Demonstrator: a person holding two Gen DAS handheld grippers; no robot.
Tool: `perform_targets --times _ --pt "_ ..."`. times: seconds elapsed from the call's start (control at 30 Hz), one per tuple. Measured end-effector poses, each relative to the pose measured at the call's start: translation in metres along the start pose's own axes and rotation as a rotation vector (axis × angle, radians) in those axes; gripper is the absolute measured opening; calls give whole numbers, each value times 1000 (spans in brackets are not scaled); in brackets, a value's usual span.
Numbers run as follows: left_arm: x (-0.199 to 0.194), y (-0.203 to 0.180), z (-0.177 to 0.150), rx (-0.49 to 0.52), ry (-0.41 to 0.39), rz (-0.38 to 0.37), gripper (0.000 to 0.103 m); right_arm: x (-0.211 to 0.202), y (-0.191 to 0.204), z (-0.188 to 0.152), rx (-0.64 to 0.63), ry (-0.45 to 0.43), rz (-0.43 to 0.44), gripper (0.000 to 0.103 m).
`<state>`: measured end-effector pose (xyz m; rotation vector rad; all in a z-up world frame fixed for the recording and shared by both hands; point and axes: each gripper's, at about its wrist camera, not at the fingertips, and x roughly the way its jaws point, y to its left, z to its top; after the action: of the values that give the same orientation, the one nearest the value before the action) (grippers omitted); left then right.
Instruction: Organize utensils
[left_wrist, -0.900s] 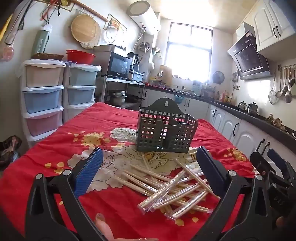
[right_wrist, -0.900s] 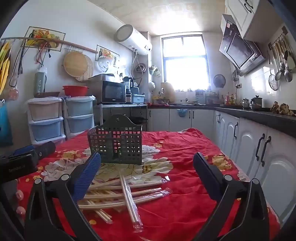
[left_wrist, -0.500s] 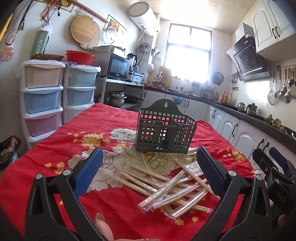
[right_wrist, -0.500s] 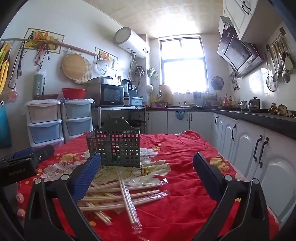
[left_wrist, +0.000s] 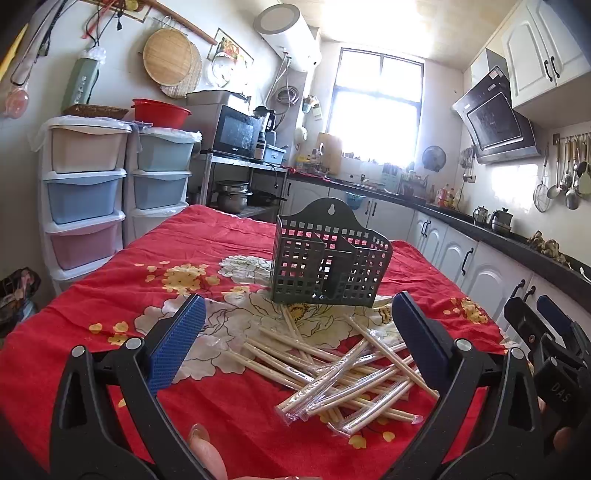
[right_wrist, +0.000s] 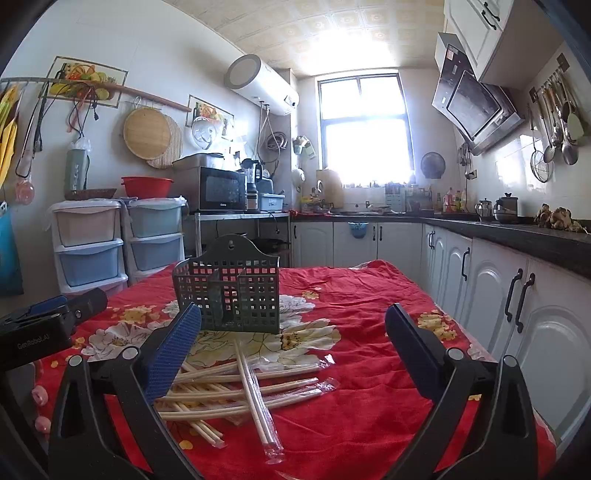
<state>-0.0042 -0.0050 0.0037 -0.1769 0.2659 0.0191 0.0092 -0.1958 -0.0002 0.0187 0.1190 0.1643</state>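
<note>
Chopsticks (left_wrist: 343, 369), wrapped in clear sleeves, are seen heaped crosswise on the red-clothed surface (left_wrist: 110, 325), just in front of the slotted holder (left_wrist: 328, 264), which is set upright with its compartments apparently empty. Left tool (left_wrist: 295, 343) and right tool (right_wrist: 291, 339) are held released above the heap, nothing between the pads; a first pick is judged pending. The heap is partly covered by the right tool's left pad. An exact chopstick count cannot be made.

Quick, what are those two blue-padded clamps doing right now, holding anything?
Left gripper: open, holding nothing, above the pile of plastic-wrapped wooden chopsticks.
Right gripper: open, holding nothing.
</note>
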Motion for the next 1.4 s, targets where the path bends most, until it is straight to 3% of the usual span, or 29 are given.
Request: perform_targets --times 1.07,1.4 --pt "-1 2 0 -6 2 -3 93 -1 2 1 2 4 17 97" --pt "5 20 -3 -58 36 12 93 2 10 0 -24 22 67 97"
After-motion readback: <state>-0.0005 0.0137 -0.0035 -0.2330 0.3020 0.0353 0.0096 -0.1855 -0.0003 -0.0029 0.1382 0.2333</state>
